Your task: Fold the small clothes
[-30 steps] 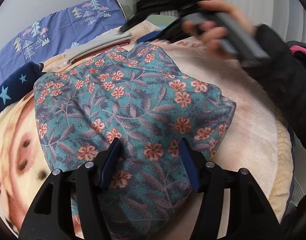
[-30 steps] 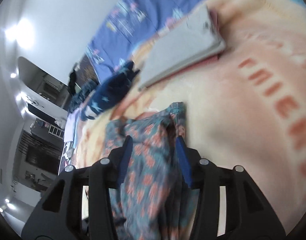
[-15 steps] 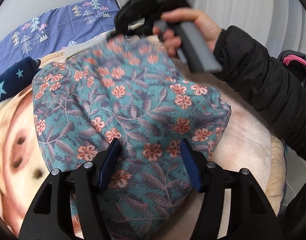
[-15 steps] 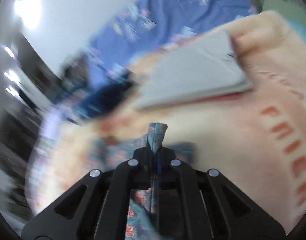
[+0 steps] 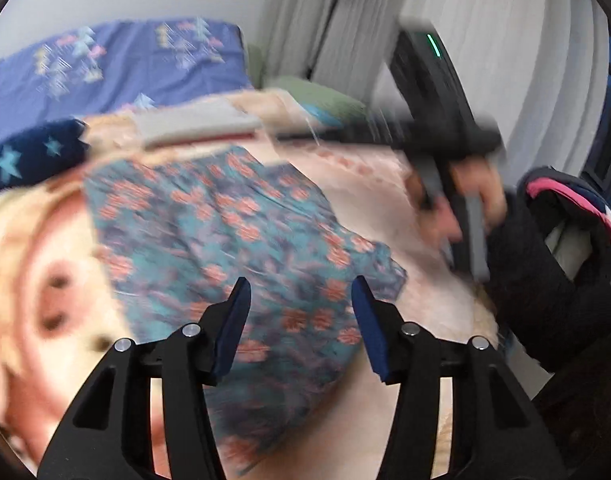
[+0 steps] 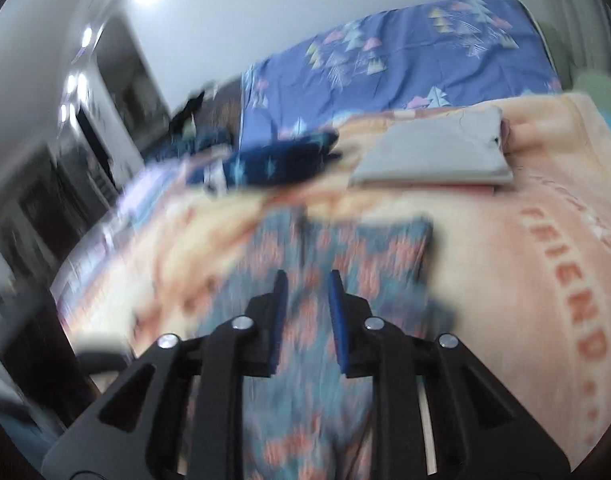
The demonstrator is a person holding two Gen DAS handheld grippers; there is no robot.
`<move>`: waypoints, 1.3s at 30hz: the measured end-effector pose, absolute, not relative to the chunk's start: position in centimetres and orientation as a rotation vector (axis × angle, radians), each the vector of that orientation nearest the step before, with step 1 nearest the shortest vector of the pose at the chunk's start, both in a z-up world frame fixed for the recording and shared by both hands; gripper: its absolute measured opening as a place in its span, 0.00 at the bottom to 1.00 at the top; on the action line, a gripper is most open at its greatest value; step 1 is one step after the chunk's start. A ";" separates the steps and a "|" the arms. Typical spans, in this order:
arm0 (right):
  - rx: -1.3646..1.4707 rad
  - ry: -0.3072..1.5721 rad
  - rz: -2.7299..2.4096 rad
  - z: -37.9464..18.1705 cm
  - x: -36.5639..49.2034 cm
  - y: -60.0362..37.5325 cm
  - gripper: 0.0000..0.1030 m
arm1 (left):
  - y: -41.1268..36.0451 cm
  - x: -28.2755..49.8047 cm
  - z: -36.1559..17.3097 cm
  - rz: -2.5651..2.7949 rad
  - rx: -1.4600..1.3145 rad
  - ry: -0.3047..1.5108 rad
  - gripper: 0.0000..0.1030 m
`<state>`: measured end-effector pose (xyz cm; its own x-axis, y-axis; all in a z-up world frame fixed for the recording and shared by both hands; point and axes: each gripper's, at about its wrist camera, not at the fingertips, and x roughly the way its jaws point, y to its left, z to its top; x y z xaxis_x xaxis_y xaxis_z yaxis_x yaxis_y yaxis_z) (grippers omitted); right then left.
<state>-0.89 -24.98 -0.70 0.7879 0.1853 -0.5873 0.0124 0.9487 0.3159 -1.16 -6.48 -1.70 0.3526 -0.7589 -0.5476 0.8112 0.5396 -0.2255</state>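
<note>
Left tongs [image 5: 299, 312] closing, right tongs [image 6: 304, 304] opening, both empty above the floral garment [image 5: 241, 240] on the blanket [image 6: 525, 264].

A peach blanket [image 6: 537, 280] covers the bed, bearing floral garment [image 6: 345, 264], folded grey cloth [image 6: 437, 156] and starry navy garment [image 6: 281, 160].

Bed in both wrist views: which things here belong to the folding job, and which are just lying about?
Job: teal floral cotton garment; left tongs, closing; right tongs, opening.

Lying about: folded grey cloth; navy star-print fabric; blue tree-print pillow; peach fleece blanket.
</note>
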 end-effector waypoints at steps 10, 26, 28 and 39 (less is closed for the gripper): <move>0.231 0.633 -0.146 -1.6 -6.6 -22.8 0.17 | -4.8 -2.1 -4.9 -0.832 0.201 0.739 0.56; 0.345 0.745 -0.172 -7.1 -10.6 -22.5 0.34 | -3.1 -4.8 -7.1 -0.705 0.244 0.866 0.59; 0.357 0.741 -0.173 -7.3 -10.8 -22.6 0.35 | -3.0 -5.1 -6.5 -0.693 0.227 0.841 0.51; 0.418 0.721 -0.163 -7.9 -11.2 -23.2 0.37 | -4.4 -4.2 -6.6 -0.617 0.212 0.873 0.48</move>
<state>-11.15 -23.18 -7.94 0.7427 -0.0022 -0.6696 0.2858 0.9054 0.3140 -4.24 -4.42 -6.61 0.4834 -0.4179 -0.7692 0.5856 0.8075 -0.0706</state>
